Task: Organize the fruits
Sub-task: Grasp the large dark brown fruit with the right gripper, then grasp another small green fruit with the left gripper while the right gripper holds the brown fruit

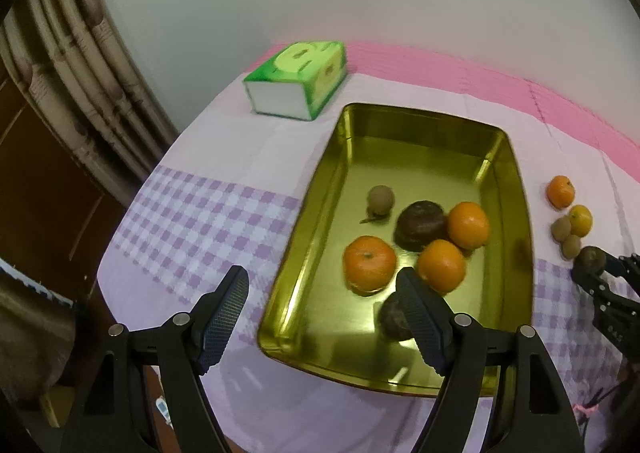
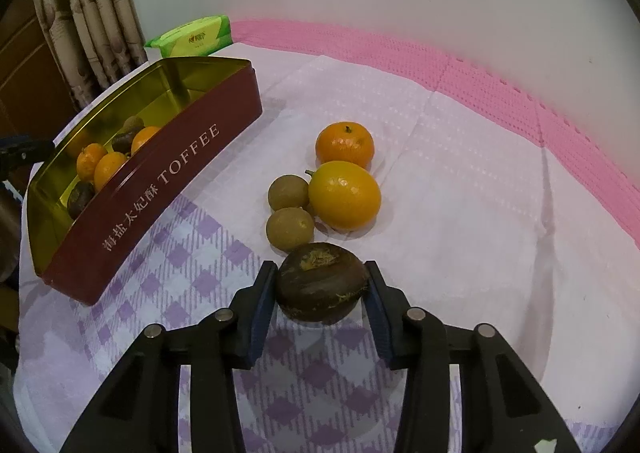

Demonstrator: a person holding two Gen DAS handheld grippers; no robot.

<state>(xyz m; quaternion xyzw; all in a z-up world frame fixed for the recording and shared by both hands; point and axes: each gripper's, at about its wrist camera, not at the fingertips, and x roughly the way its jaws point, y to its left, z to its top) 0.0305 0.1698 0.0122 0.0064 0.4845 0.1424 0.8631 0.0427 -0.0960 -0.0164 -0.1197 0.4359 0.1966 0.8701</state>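
A gold-lined red toffee tin (image 1: pixel 320 189) (image 2: pixel 160 189) holds three oranges (image 1: pixel 370 263), a small brown fruit (image 1: pixel 381 199) and two dark fruits (image 1: pixel 420 225); one of the dark fruits is half hidden behind a finger. My left gripper (image 1: pixel 320 275) hangs open over the tin's near left corner with nothing between its fingers. On the cloth to the right of the tin lie an orange (image 2: pixel 345 144), a yellow-orange fruit (image 2: pixel 345 195) and two small brown-green fruits (image 2: pixel 288 193). My right gripper (image 2: pixel 319 269) is shut on a dark brown fruit (image 2: pixel 320 285) (image 1: pixel 591 258) low at the cloth, both pads against its sides.
A green tissue pack (image 1: pixel 296 79) (image 2: pixel 196 37) lies behind the tin at the far left. A pink mat (image 1: pixel 480 69) runs along the wall. The table edge (image 1: pixel 120 237) drops off at the left, next to a curtain (image 1: pixel 80 65).
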